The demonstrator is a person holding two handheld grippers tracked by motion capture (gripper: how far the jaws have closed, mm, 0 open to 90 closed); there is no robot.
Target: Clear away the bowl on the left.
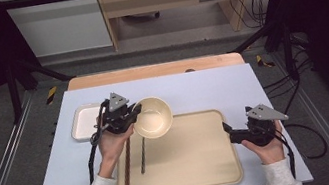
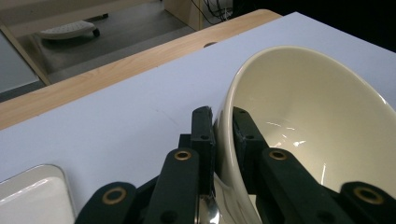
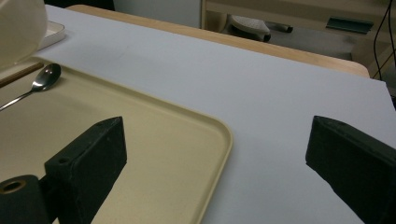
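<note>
left tongs (image 2: 223,128) clamped on the bowl (image 2: 317,126) rim, carrying it over the tray (image 1: 199,162); next, lower gently. right tongs (image 3: 224,163) apart, idle.

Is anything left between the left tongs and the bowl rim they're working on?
No. The left tongs are already clamped on the bowl rim, one jaw outside and one inside, nothing between.

Bowl (image 2: 317,135) cut off at the left gripper view's right edge; spoon (image 1: 142,156) tip under it
</note>
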